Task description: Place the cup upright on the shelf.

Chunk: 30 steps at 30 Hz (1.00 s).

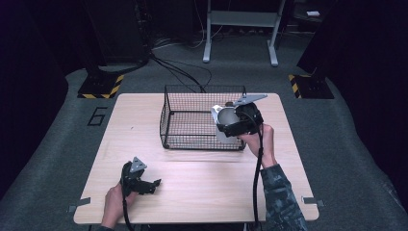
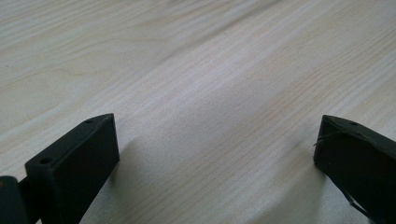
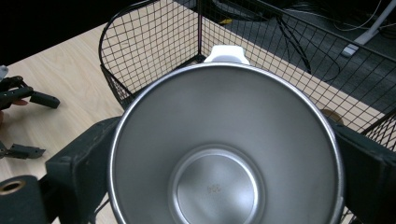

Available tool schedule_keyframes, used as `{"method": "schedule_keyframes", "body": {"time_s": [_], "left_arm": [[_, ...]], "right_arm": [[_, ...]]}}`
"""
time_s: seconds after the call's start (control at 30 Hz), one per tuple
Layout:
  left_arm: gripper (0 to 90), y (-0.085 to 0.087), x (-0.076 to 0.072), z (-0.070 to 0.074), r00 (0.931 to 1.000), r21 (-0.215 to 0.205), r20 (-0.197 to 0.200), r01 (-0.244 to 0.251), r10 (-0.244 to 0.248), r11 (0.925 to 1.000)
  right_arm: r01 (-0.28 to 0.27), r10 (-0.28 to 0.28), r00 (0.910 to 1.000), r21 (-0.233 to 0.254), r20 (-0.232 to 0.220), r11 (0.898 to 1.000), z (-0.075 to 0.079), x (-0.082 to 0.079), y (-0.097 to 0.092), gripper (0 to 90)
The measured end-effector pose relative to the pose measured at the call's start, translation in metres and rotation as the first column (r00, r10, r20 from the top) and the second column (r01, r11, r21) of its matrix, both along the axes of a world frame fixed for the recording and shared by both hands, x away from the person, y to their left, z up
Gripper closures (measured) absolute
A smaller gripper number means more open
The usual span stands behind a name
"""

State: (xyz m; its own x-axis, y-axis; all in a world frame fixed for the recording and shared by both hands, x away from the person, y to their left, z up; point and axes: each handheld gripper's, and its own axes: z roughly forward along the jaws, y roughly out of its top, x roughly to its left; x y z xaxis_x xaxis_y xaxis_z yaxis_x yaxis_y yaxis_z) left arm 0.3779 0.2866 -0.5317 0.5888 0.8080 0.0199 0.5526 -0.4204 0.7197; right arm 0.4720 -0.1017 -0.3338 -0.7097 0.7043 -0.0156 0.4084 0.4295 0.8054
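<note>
1. at the near left of the pale wooden table (image 1: pixel 192 187), a hand rests with the left gripper (image 1: pixel 153 184) lying low on the bare wood, its two black jaws spread wide with nothing between them.
2. in the left gripper view, the jaws sit far apart over plain wood grain.
3. toward the middle back stands a black wire basket (image 1: pixel 187 120), open at the top.
4. at the basket's near right corner, the right gripper (image 1: pixel 226 126) clamps a steel cup (image 1: pixel 226 117) by its sides, held above the basket's rim and tilted.
5. in the right gripper view, the steel cup (image 3: pixel 224 154) faces the camera open-mouthed, empty and shiny inside, with a white tab at its far rim.
</note>
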Motion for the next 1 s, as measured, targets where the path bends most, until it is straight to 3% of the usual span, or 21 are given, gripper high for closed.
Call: {"method": "schedule_keyframes", "body": {"time_s": [0.53, 1.0], "left_arm": [[0.1, 0.0, 0.0, 0.0, 1.0, -0.002, -0.004, 0.0, 0.0, 1.0], [0.1, 0.0, 0.0, 0.0, 1.0, 0.0, -0.009, 0.005, -0.005, 1.0]], "right_arm": [[0.011, -0.011, 0.9998, 0.002, -0.015, 1.0, 0.007, 0.032, 0.013, 5.6], [0.051, -0.05, 0.997, 0.012, -0.059, 0.999, -0.005, 0.061, 0.025, 5.6]]}}
